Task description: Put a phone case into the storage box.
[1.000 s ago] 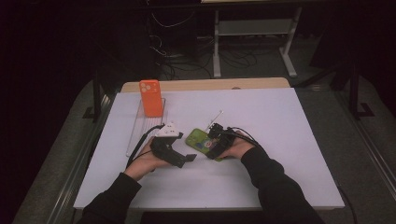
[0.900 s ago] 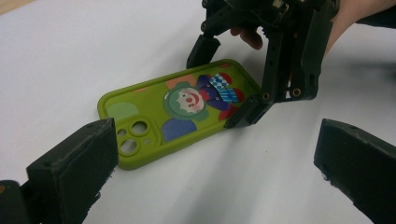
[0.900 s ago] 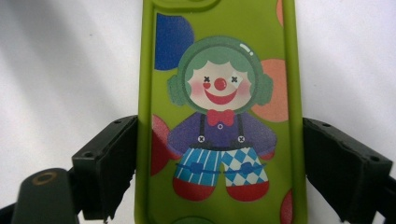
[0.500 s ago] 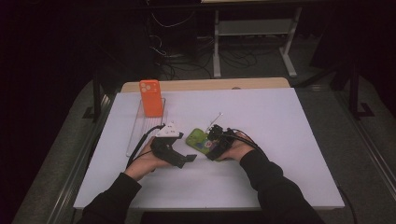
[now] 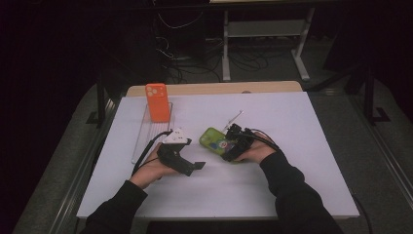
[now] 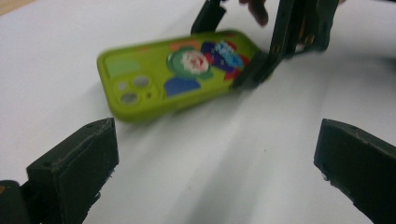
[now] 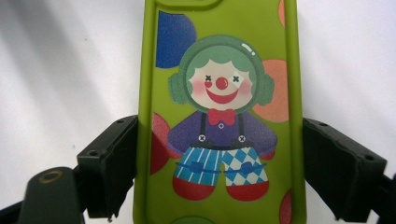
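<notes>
Both forearms reach in low over the white table (image 5: 292, 146). Left gripper (image 5: 194, 166) rests on it, jaws spread, empty. Just beyond, right gripper (image 5: 229, 152) clamps the green phone case (image 5: 214, 140) by its long edges, one end lifted. Farther back, one orange phone case (image 5: 157, 102) stands upright: two cases total.
</notes>
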A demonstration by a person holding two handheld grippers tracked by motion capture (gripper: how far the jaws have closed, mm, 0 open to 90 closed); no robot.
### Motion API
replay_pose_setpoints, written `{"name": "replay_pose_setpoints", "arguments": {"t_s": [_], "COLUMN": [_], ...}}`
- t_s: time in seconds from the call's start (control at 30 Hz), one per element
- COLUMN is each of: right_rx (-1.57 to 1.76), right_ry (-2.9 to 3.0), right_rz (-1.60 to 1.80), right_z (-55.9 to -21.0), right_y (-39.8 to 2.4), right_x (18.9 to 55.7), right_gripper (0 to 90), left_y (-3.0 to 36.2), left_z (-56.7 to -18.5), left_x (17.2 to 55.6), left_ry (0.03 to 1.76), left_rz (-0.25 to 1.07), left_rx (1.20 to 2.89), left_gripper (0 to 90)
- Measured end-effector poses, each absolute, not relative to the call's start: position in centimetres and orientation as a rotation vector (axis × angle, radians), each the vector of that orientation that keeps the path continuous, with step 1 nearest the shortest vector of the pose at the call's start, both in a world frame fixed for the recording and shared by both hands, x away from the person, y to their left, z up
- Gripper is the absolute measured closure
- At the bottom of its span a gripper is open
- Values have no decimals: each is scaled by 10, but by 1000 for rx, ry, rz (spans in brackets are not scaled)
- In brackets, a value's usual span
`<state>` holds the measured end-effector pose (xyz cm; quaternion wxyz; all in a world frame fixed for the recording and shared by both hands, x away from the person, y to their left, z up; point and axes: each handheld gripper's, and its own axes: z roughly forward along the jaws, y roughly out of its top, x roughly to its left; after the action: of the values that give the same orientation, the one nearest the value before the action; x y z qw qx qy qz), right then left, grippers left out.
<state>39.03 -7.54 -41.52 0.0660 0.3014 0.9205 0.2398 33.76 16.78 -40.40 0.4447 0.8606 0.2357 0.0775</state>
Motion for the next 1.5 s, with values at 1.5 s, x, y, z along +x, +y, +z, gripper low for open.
{"name": "replay_pose_setpoints", "arguments": {"t_s": [1.5], "right_rx": [306], "right_ry": [2969], "right_rz": [807], "right_z": [-378], "right_y": [-117], "right_x": [362], "right_gripper": [153], "left_y": [129], "left_z": [-367], "left_x": [343], "left_ry": [222], "left_rz": [105], "left_rx": [2250], "left_gripper": [0]}}
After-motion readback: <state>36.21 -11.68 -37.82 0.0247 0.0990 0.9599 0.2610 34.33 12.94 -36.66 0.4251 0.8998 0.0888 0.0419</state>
